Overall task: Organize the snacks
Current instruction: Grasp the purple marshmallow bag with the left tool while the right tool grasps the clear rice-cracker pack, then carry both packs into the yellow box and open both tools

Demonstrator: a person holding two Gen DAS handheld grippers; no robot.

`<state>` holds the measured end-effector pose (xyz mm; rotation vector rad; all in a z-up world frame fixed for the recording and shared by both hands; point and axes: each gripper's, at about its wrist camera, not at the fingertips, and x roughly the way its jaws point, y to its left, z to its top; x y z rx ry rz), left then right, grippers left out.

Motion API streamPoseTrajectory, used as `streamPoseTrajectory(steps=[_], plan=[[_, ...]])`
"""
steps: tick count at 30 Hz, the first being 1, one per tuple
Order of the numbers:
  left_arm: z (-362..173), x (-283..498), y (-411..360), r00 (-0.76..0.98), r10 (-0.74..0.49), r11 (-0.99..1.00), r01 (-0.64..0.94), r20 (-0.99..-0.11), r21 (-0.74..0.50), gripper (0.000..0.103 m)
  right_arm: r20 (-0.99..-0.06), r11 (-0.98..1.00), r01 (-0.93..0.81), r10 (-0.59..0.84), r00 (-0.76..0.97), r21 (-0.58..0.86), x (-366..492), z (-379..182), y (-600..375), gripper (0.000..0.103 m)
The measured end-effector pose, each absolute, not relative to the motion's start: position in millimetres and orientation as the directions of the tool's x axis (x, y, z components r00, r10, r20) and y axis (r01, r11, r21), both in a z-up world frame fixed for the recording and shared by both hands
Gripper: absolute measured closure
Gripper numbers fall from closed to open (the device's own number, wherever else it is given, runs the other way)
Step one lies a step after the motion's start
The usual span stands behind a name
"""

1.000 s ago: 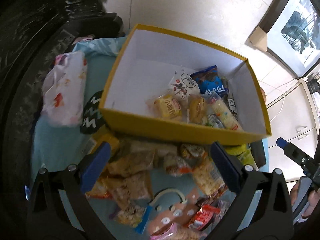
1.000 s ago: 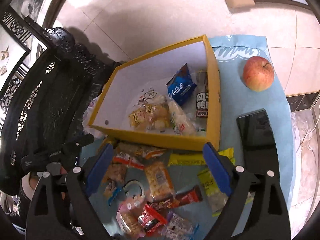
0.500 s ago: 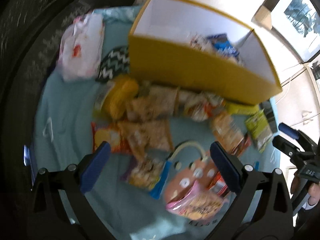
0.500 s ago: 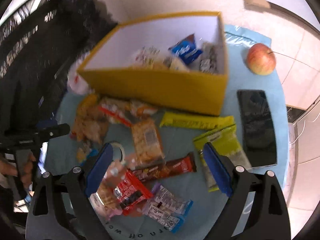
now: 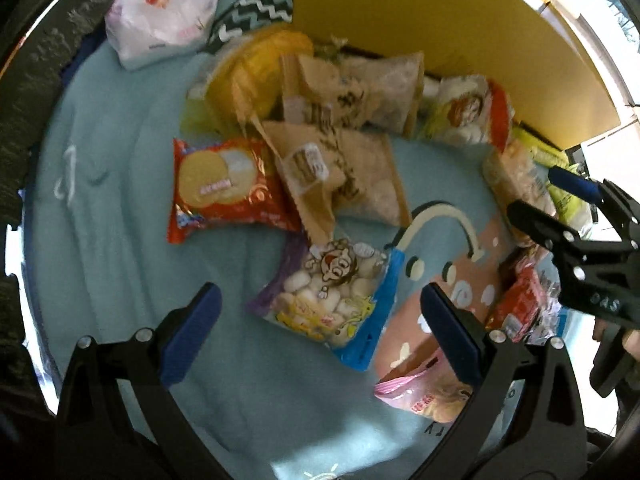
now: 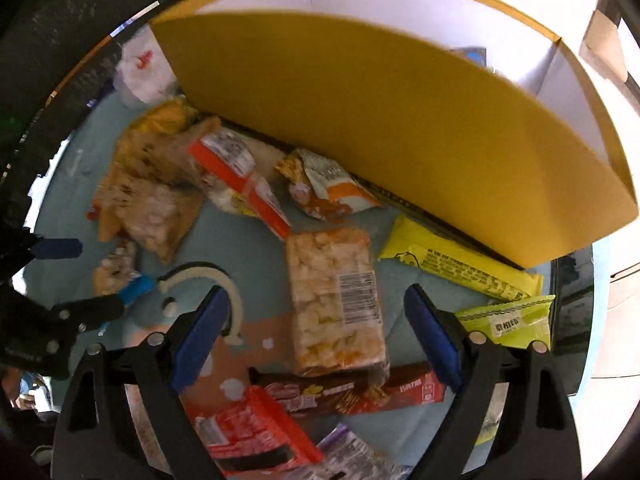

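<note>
While the left gripper (image 5: 320, 336) hangs, fingers apart, over a marshmallow bag (image 5: 332, 292), the right gripper (image 6: 316, 336) (also spread) straddles a rice-cracker pack (image 6: 336, 300) near the yellow box (image 6: 400, 132).

- Right gripper (image 5: 576, 216): white characters reading roughly "DAS" on its black body.
- Clear rice-cracker pack (image 6: 336, 304), just before the yellow box (image 6: 400, 120): barcode label, digits illegible.
- Other wrapper print: too blurred to read.
</note>
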<state>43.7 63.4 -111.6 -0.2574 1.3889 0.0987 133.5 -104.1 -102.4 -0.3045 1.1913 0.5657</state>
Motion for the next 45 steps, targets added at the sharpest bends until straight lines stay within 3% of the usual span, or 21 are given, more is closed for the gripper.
streamPoseTrajectory(steps=[2,4,7,9,12,14,17,23,45], plan=[[-120,44,64,0.165,-0.089,0.967,-0.223,-0.982,-0.125,0.002,-0.941,0.822,-0.565,0.243,0.237,0.07,136,-110,-103,0.018],[-128,44,66,0.146,-0.082,0.966,-0.231,-0.986,-0.115,0.002,-0.951,0.818,-0.568,0.239,0.198,0.088,139,-119,-102,0.036],[-137,45,69,0.125,-0.072,0.967,-0.233,-0.99,-0.1,0.002,-0.951,0.82,-0.568,0.228,0.208,0.072,140,-123,-105,0.052],[-139,46,67,0.125,-0.049,0.974,-0.212,-0.991,-0.075,0.002,-0.953,0.823,-0.564,0.225,0.203,0.075,143,-122,-109,0.056],[-136,49,63,0.162,-0.028,0.982,-0.182,-0.986,-0.058,0.006,-0.952,0.831,-0.549,0.232,0.199,0.088,145,-119,-117,0.057],[-131,49,60,0.186,-0.016,0.986,-0.162,-0.982,-0.047,0.029,-0.95,0.835,-0.54,0.242,0.198,0.101,144,-117,-122,0.057],[-123,52,56,0.2,-0.002,0.99,-0.139,-0.98,-0.031,0.051,-0.944,0.844,-0.523,0.261,0.201,0.122,142,-109,-131,0.057],[-113,50,54,0.206,0.014,0.989,-0.148,-0.978,-0.017,0.056,-0.939,0.852,-0.502,0.279,0.201,0.146,133,-96,-141,0.057],[-41,26,49,0.341,-0.023,0.989,-0.131,-0.94,-0.072,0.057,-0.865,0.814,-0.502,0.449,0.223,0.292,110,-43,-172,0.057]])
